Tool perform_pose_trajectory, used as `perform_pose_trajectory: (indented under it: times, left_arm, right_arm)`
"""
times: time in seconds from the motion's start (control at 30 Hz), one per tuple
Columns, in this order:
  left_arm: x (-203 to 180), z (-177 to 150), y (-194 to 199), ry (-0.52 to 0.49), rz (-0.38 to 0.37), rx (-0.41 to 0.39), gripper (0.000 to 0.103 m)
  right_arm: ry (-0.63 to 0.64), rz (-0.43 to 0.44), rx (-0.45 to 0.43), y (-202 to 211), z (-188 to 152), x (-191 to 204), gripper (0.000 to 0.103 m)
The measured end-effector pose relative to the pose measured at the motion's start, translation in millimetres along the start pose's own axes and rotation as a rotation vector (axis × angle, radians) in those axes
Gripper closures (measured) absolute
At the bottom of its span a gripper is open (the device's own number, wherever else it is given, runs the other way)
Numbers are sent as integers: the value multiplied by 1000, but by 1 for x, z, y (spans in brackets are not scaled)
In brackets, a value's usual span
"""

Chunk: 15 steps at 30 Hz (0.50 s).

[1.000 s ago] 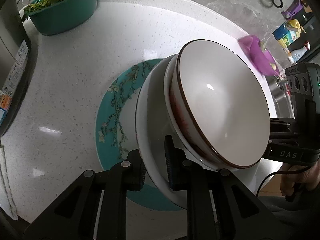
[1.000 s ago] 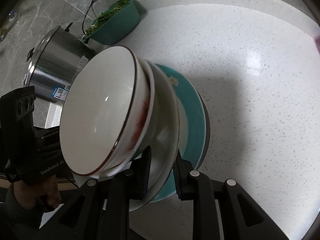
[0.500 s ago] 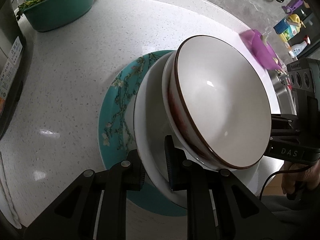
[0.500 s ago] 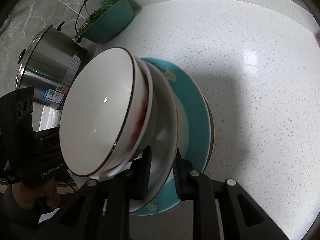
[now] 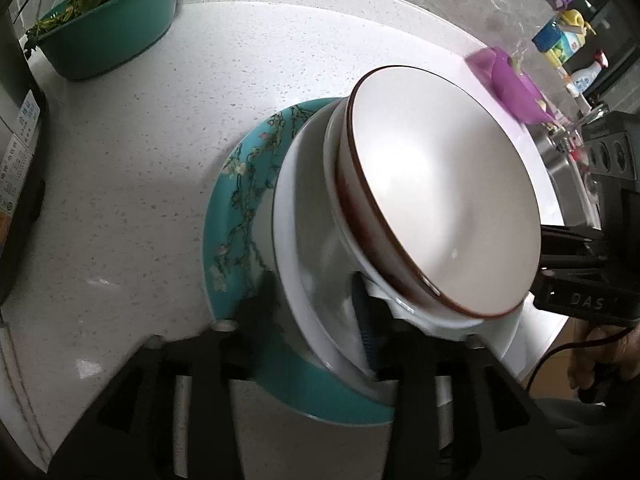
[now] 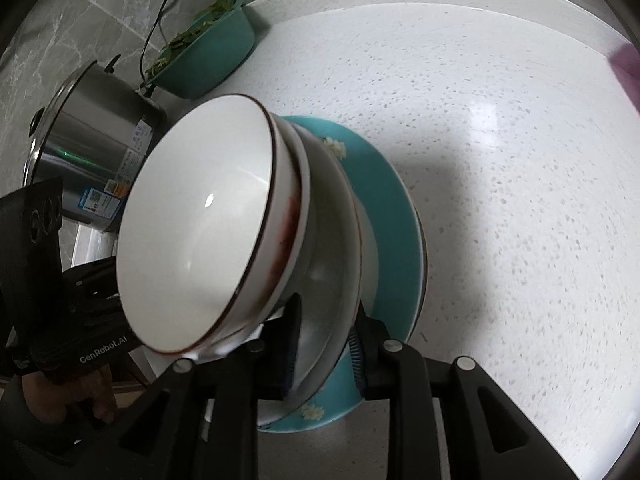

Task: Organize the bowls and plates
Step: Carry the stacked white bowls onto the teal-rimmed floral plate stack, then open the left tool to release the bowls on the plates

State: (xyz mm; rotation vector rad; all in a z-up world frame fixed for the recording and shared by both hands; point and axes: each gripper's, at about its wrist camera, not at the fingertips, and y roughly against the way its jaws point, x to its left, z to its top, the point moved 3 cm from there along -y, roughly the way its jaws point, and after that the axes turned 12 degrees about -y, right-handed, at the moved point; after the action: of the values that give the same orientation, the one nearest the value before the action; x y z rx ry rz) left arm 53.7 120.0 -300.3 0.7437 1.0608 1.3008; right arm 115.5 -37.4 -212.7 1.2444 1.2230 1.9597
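While both jaw pairs are opening: left gripper [image 5: 316,320] and right gripper [image 6: 324,348] straddling white plate [image 5: 316,248] rim, pads off it. Beyond, bowl [image 5: 436,208] nested on it, over teal plate [image 5: 236,200] on counter [image 5: 160,160]. Farthest, green tub [image 5: 116,36].

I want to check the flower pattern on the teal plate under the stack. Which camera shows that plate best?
The left wrist view: the teal plate shows a broad stretch of its branch-and-blossom pattern beside the white dishes. The right wrist view shows mostly a plain teal band with a few small flowers.
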Motion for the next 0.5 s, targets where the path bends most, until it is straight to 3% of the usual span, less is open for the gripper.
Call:
perform_pose_trajectory:
  times: [0.07,0.2,0.27,0.33,0.4,0.47,0.5]
  left_arm:
    - [-2,-2,7,-19,9,-3,61]
    - [-6,-8,36,-26,27,-42,46]
    - [-7,-12,55,-28,76,-75,43]
    - [-9,-13,72,-17,125,-115,24]
    - [-12,-14,90,-7,184,-161,21]
    - [-21,-15,105,-6,260,-193,9]
    - [-26,-18,111,-6,289,-207,3]
  right_arm:
    - [-10,-1,-18,7,-4,0,71]
    - [-17,-3,-66,30,-14,0,50]
    - [-11,-22,-100,44,-19,1,42]
    - [-8,-17,-137,60,-24,3,31]
    - [-9,-22,-180,76,-31,3,19]
    - [-16,-8,-219,90,-39,2,12]
    - [-27,4,-238,96,-43,2,1]
